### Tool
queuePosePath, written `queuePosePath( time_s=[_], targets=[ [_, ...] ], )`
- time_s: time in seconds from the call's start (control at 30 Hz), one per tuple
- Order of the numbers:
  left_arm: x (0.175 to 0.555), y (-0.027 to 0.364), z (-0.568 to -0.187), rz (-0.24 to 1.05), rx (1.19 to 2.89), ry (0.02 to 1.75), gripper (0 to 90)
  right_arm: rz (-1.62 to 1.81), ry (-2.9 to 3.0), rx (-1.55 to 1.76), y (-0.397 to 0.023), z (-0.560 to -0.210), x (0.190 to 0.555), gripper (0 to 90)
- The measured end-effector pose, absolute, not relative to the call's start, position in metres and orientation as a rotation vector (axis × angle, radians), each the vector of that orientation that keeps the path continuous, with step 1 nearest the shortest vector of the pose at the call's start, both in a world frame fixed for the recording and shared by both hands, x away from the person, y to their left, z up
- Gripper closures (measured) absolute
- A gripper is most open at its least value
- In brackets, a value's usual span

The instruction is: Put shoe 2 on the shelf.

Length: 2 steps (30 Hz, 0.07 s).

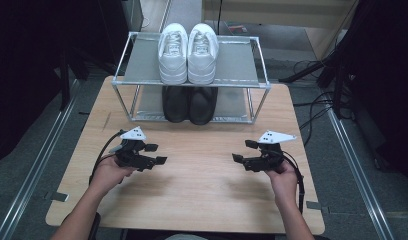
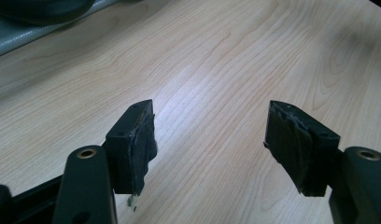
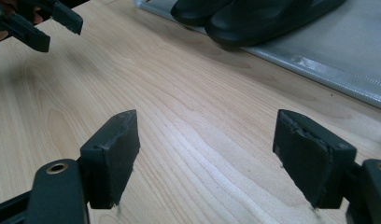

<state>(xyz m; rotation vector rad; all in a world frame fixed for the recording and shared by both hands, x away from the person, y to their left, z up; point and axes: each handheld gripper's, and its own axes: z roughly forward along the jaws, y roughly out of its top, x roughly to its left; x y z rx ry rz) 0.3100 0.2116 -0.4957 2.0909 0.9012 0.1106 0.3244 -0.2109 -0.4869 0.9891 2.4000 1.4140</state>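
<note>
A metal two-shelf rack (image 1: pixel 240 64) stands at the far side of the wooden table (image 1: pixel 202 192). A pair of white sneakers (image 1: pixel 188 52) sits on its top shelf and a pair of black shoes (image 1: pixel 189 104) on its lower shelf. My left gripper (image 1: pixel 157 153) hovers over the table's left half, open with bare wood between its pads (image 2: pixel 209 140). My right gripper (image 1: pixel 243 151) hovers over the right half, also open and empty (image 3: pixel 205 149). In the right gripper view the black shoes (image 3: pixel 254 16) lie ahead on the rack's lower shelf (image 3: pixel 347 51), and the left gripper (image 3: pixel 44 23) is at the top left.
Metal rails run along the floor on both sides of the table. Cables and dark stands sit on the floor at the right (image 1: pixel 322 105). Bare tabletop lies between the two grippers and in front of the rack.
</note>
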Motion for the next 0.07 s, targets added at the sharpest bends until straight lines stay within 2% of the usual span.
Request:
queuePosePath(
  time_s=[0.07],
  targets=[
    [0.3108,0.2111,-0.4979,0.113,2.106,0.915,32.1,1.426,2.406,1.013,-0.2117,-0.4880,0.3257,23.7]
  ],
)
